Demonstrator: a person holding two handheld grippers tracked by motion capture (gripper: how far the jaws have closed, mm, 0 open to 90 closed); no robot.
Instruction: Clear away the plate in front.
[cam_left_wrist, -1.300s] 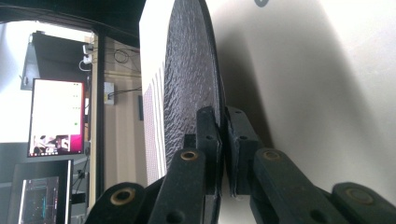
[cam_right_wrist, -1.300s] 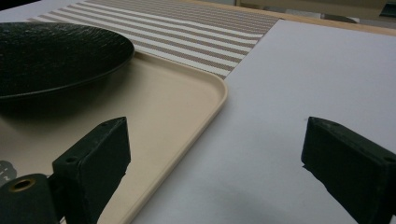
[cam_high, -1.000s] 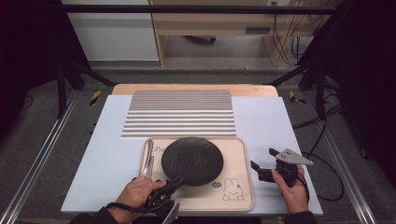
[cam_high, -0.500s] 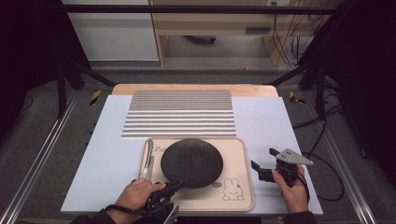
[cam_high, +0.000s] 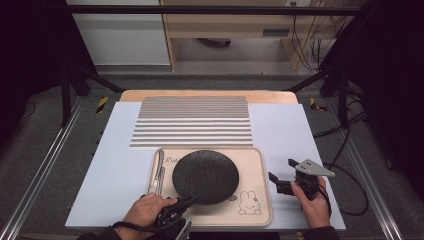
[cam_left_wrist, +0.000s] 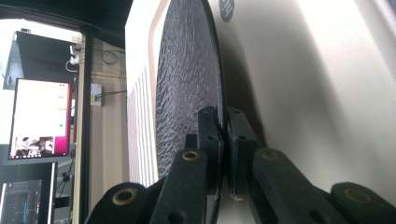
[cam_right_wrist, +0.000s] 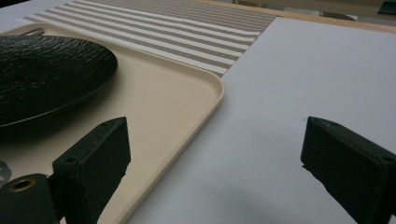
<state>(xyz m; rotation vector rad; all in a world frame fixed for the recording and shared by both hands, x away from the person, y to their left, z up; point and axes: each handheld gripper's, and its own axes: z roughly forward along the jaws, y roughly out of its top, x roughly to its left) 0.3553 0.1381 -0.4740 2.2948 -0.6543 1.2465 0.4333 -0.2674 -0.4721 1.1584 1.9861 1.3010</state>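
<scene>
Nothing has visibly shifted since the earlier frames: plate (cam_high: 205, 176), both hands and both grippers sit where they were. Plate is black, textured, resting on the beige tray (cam_high: 255, 170) near the table's front edge. Left gripper (cam_high: 186, 202) has its jaws closed tight on the plate's near rim, one pad above and one below, as the left gripper view confirms (cam_left_wrist: 219, 140). Cutlery (cam_high: 159, 172) lies along the tray's left side, just beside the plate. Right gripper (cam_high: 280, 182) rests on the white mat (cam_high: 290, 130) right of the tray, jaws wide apart, holding nothing. Striped mat (cam_high: 192, 122) lies behind the tray.
</scene>
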